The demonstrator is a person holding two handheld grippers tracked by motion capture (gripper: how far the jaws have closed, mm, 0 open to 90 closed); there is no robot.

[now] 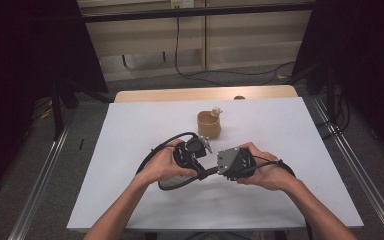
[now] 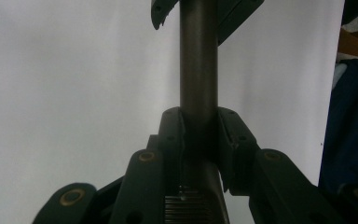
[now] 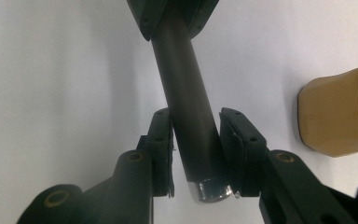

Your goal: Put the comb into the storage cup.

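A dark, slim rod (image 1: 208,172) with a silver end cap (image 3: 209,191) spans between my two grippers, low over the white table sheet (image 1: 130,150). My left gripper (image 2: 199,126) is shut on one end of the rod (image 2: 198,60), which runs straight up the left gripper view. My right gripper (image 3: 196,126) faces it and has the other end of the rod (image 3: 182,79) slanted between its pads, which touch both sides. In the high view the left gripper (image 1: 201,173) and right gripper (image 1: 216,170) meet tip to tip near the table's middle.
A tan cup (image 1: 209,125) stands just beyond the grippers, with a small pale object (image 1: 217,110) at its rim; the same cup (image 3: 340,116) lies to the right in the right gripper view. Black cables loop beside both hands. Wooden table edge (image 1: 205,93) at the back.
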